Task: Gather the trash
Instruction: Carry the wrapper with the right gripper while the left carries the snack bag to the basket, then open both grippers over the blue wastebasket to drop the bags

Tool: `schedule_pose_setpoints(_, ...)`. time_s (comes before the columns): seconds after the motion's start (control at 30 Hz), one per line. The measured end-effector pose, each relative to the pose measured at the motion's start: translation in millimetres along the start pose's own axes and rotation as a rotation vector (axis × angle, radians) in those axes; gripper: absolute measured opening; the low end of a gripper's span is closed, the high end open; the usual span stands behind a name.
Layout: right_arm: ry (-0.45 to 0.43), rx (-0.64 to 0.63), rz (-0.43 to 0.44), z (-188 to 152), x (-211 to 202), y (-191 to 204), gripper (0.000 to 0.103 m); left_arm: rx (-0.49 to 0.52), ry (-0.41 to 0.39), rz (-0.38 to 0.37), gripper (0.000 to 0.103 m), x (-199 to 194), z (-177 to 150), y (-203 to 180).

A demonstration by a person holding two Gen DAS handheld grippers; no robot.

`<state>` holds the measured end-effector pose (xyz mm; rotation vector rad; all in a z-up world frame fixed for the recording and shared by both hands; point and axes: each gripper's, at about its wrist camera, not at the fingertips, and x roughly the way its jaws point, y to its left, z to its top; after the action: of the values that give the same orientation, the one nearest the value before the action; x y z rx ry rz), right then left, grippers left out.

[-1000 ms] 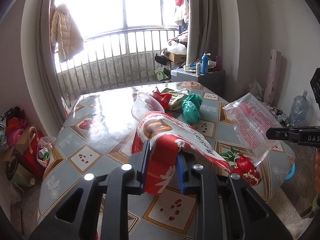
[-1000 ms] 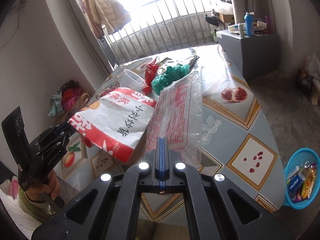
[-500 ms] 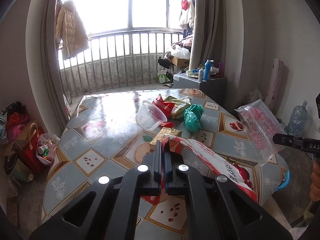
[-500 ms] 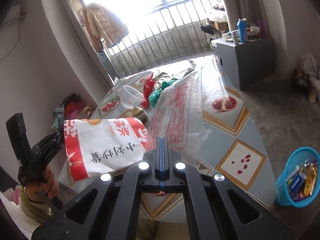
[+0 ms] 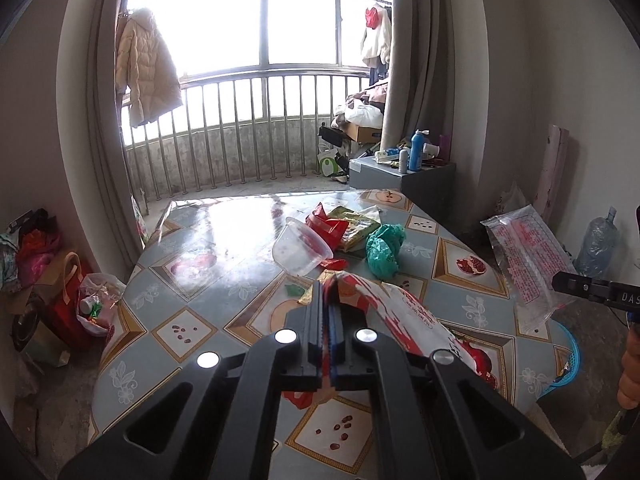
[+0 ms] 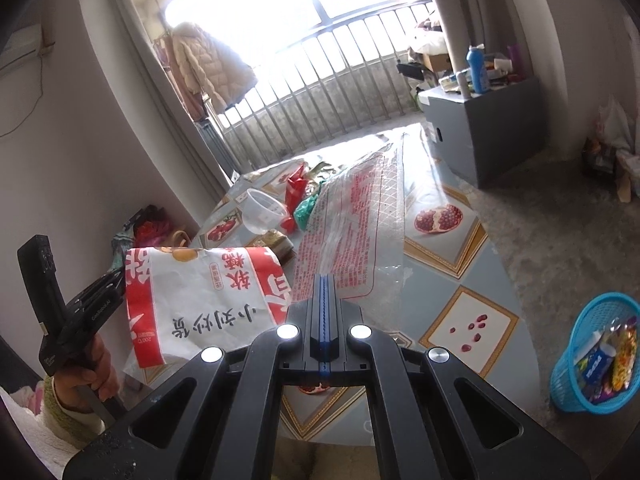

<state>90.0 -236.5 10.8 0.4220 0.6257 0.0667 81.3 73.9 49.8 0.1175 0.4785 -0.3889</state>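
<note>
Both grippers clamp litter clear of the table (image 5: 224, 240): left gripper (image 5: 327, 300) pinching the red-and-white snack bag (image 6: 192, 300), right gripper (image 6: 325, 280) the clear printed wrapper (image 6: 356, 216), ready for the blue basket (image 6: 592, 364).

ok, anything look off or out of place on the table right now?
The clear plastic cup lies tipped on its side beside crumpled wrappers and a balled green bag. Nothing looks spilled from it.
</note>
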Motion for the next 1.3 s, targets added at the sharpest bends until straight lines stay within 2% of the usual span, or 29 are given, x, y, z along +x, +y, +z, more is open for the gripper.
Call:
schedule_pose_setpoints(0.13, -0.035, 0.027, -0.010, -0.9, -14.4, -11.3, 0.000, 0.035, -0.039, -0.040, 0.002, -3.6, 15.9, -18.7)
schedule_pose_setpoints(0.33, -0.107, 0.098, -0.060, -3.9, -41.2, -39.7, 0.000, 0.110, -0.087, -0.158, 0.002, 5.1, 46.1, -70.2)
schedule_pose_setpoints(0.5, -0.190, 0.182, -0.156, -9.8, -79.5, -78.8, 0.000, 0.239, -0.125, -0.282, 0.002, 21.6, 66.7, -144.4)
schedule_pose_setpoints(0.6, -0.230, 0.245, -0.235, -16.9, -103.0, -109.7, 0.000, 0.297, -0.105, -0.372, 0.002, 39.9, 76.5, -194.7)
schedule_pose_setpoints(0.8, -0.271, 0.411, -0.376, -43.3, -137.6, -175.9, 0.000, 0.396, 0.038, -0.555, 0.002, 93.5, 83.9, -298.9)
schedule_pose_setpoints(0.93, -0.267, 0.508, -0.444, -59.3, -144.8, -214.1, 0.000, 0.485, 0.200, -0.636, 0.002, 139.0, 75.6, -369.8)
schedule_pose_setpoints(1.1, -0.244, 0.654, -0.448, -80.7, -136.4, -261.4, 0.000, 0.607, 0.468, -0.655, 0.002, 209.0, 40.4, -455.9)
schedule_pose_setpoints(1.2, -0.226, 0.728, -0.447, -96.1, -130.0, -287.5, 0.000, 0.700, 0.531, -0.630, 0.002, 236.7, 9.2, -496.4)
schedule_pose_setpoints(1.3, -0.191, 0.782, -0.446, -106.7, -116.9, -315.1, 0.000, 0.738, 0.612, -0.630, 0.002, 264.5, -18.4, -529.9)
